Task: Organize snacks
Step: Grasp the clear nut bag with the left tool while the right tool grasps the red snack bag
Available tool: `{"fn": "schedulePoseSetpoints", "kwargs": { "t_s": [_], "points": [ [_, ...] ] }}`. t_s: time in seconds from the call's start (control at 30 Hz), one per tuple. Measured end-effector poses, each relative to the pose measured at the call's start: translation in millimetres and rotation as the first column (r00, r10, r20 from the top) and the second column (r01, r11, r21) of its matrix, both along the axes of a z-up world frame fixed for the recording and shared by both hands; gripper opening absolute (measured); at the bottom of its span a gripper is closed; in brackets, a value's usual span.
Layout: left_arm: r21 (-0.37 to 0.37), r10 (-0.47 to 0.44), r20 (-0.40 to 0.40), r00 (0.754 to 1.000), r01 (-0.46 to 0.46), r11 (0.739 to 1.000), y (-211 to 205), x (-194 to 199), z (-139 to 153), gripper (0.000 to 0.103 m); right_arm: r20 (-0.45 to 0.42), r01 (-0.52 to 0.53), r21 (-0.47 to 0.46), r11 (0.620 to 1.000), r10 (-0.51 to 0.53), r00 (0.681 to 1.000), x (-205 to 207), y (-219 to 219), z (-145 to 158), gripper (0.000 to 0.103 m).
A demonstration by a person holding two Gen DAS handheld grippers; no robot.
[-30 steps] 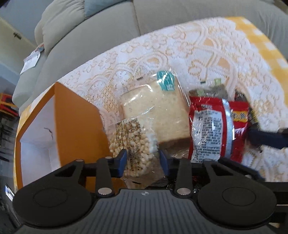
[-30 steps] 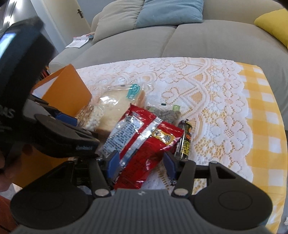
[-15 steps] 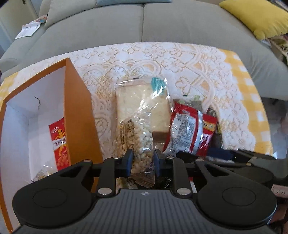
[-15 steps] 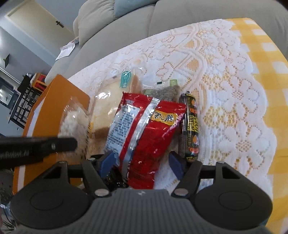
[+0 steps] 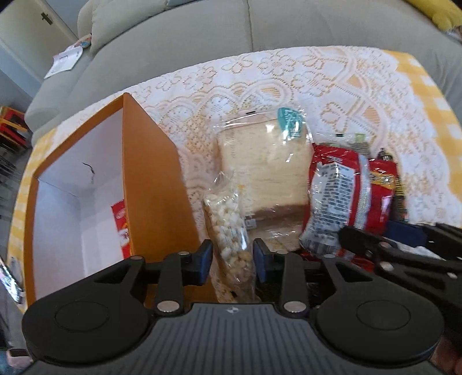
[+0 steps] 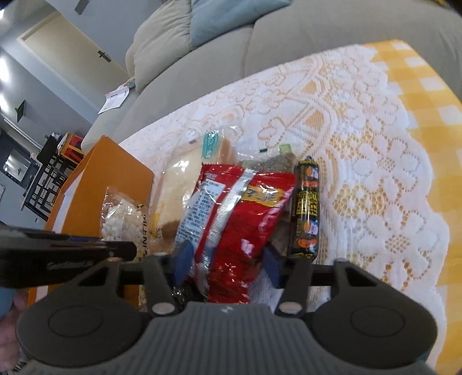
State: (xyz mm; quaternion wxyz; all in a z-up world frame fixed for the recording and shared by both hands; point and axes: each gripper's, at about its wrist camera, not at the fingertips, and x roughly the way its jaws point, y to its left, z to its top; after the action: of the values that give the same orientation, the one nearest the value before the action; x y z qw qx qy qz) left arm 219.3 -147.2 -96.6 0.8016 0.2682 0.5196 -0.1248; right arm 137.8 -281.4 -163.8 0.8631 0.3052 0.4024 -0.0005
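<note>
The left gripper [image 5: 232, 258] has a clear puffs bag [image 5: 228, 230] between its blue pads, and its jaws are opening; a slight gap shows at each pad, so it no longer seems to pinch the bag. The right gripper [image 6: 226, 261] straddles the red bag [image 6: 236, 225]; its jaws are closing, the left pad at the foil and the right pad seemingly just short of it.

The step in hand looks like picking snacks to drop into the orange box [image 5: 150, 184], which stands just left of the puffs and already holds a red packet [image 5: 119, 228]. To do it well, I would take each bag near its top seam, press lightly so nothing gets crushed, and lift one at a time, since the two grippers are close together.

Behind the puffs lies the bread [image 5: 265, 173]. Right of the red bag lies a black sausage [image 6: 306, 207], with a dark pack [image 6: 275, 161] beyond.

All this lies on a white lace cloth [image 6: 361, 150] over yellow check [image 6: 427, 95]. Farther back stands a grey sofa [image 6: 317, 37] with a blue cushion [image 6: 231, 14] and papers [image 5: 68, 59].
</note>
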Motion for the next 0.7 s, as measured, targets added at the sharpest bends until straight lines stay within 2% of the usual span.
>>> {"fn": "schedulePoseSetpoints", "kwargs": {
  "t_s": [0.2, 0.27, 0.3, 0.53, 0.7],
  "points": [
    [0.075, 0.003, 0.039, 0.999, -0.006, 0.997, -2, 8, -11, 0.042, 0.040, -0.027, -0.027, 0.999, 0.028, 0.999, -5, 4, 7, 0.046],
    [0.080, -0.002, 0.046, 0.999, -0.002, 0.997, -1, 7, -12, 0.028, 0.049, -0.022, -0.036, 0.999, 0.024, 0.998, -7, 4, 10, 0.046],
    [0.077, -0.002, 0.048, 0.999, -0.002, 0.997, 0, 6, -11, 0.028, 0.052, -0.020, -0.052, 0.998, 0.023, 0.998, -7, 4, 12, 0.046],
    [-0.026, 0.008, 0.060, 0.998, -0.006, 1.000, 3, -9, 6, 0.023, 0.047, -0.041, -0.108, 0.993, 0.047, 0.998, -9, 6, 20, 0.046],
    [-0.156, 0.038, 0.028, 0.999, -0.033, 0.987, 15, -19, 24, 0.023, 0.050, -0.090, -0.177, 0.980, 0.100, 0.994, -16, 17, 30, 0.045]
  ]
}}
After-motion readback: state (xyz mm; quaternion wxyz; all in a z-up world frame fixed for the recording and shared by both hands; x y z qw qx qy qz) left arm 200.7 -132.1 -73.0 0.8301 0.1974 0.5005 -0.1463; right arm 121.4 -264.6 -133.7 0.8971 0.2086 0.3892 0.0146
